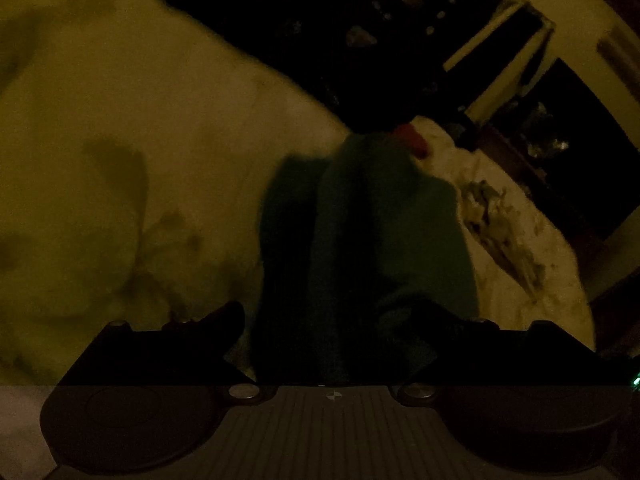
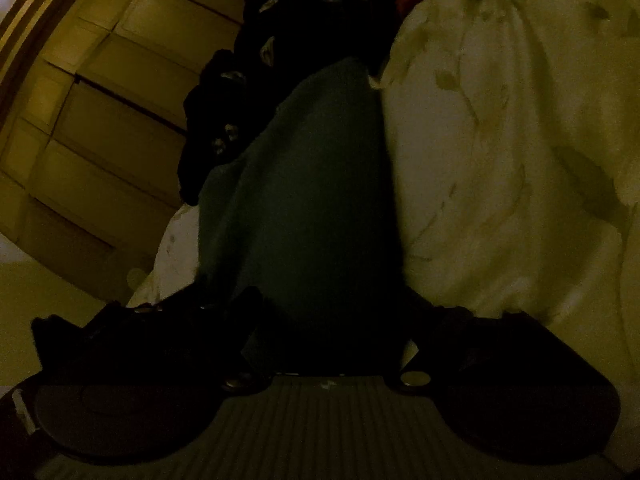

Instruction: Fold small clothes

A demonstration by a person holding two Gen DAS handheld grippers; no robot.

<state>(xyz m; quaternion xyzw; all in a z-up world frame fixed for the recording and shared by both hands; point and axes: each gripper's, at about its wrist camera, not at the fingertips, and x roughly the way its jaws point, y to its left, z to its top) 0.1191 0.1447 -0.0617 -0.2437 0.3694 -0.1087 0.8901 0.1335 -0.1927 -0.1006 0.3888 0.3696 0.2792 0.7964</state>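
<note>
Hand-held gripper (image 2: 332,320) tips lost in gloom, teal garment (image 2: 304,184) blurred

A dark green garment (image 1: 360,240) lies on a pale cream bedsheet (image 1: 120,100) printed with faint leafy shapes, a small red item (image 1: 412,136) sits above it in frame, and a black cloth (image 2: 236,92) bears pale spots at upper centre.

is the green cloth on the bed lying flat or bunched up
Bunched up: the green cloth lies in long lengthwise folds on the pale bedsheet, not spread flat.
</note>
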